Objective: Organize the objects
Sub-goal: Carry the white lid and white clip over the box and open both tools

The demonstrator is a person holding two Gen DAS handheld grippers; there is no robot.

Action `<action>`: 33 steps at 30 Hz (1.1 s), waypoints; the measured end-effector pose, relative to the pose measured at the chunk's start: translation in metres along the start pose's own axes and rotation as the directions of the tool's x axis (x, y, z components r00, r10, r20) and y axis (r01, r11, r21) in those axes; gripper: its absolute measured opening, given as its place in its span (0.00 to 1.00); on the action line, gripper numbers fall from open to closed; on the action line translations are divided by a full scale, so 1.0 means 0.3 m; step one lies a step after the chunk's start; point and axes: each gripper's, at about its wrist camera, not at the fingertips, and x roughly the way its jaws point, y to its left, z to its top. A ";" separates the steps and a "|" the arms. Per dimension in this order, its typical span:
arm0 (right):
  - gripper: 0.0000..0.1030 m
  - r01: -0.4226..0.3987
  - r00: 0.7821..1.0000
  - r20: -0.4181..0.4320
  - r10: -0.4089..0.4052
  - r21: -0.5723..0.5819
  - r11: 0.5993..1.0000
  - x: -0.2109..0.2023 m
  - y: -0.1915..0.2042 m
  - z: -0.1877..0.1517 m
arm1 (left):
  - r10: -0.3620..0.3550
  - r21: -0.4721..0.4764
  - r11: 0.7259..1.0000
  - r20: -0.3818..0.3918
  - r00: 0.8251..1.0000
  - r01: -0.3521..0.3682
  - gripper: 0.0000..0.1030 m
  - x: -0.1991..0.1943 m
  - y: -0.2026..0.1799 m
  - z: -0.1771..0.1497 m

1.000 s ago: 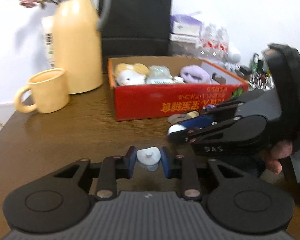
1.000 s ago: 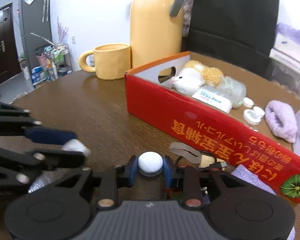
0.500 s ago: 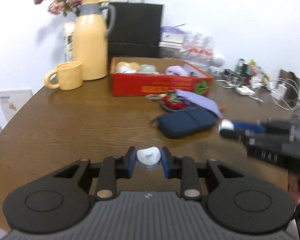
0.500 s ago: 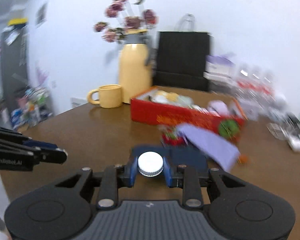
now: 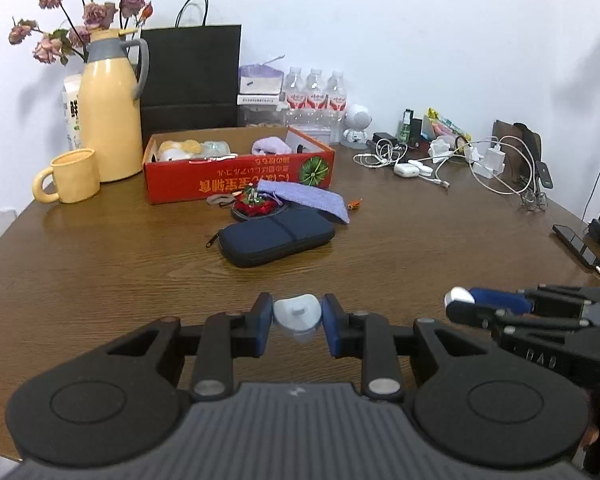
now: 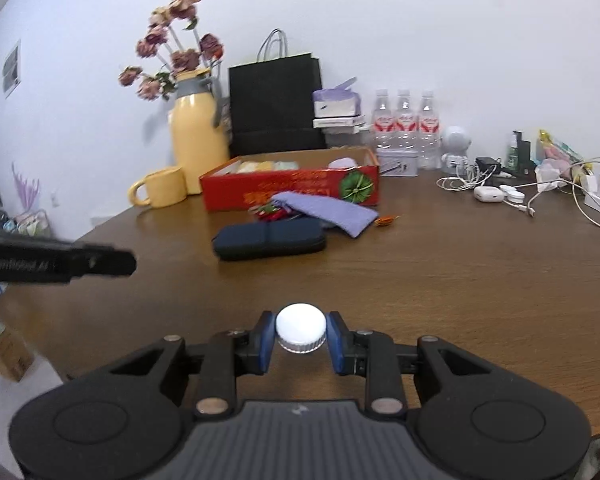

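left wrist view: we judge the heart-shaped white piece (image 5: 298, 312) light, hard and slick, best pinched by its flanks. the left gripper (image 5: 296, 322) clamps it above the table (image 5: 100, 264).
right wrist view: our right gripper (image 6: 301, 336) pinches the ribbed white cap (image 6: 301, 327); its ridges help hold.

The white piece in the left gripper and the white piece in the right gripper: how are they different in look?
The left piece is smooth, pale bluish white and irregularly lobed, with a small stud at its centre; the right piece is round, pure white, with a ribbed rim like a screw cap. Both are small and clamped between blue pads.
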 end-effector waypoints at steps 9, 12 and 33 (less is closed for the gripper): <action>0.26 -0.130 0.985 0.099 0.142 -0.122 0.984 0.199 -0.108 0.370 | -0.076 -0.003 0.997 0.065 0.995 0.076 0.27 0.251 0.177 0.361; 0.26 -0.176 0.977 0.089 0.195 -0.184 0.967 0.393 -0.128 0.595 | -0.054 0.007 0.999 0.048 0.997 0.054 0.27 0.452 0.257 0.568; 0.46 -0.147 0.951 -0.259 0.170 0.107 0.983 1.506 -0.115 0.885 | 0.171 -0.033 0.984 -0.088 0.981 -0.174 0.70 1.041 0.602 0.741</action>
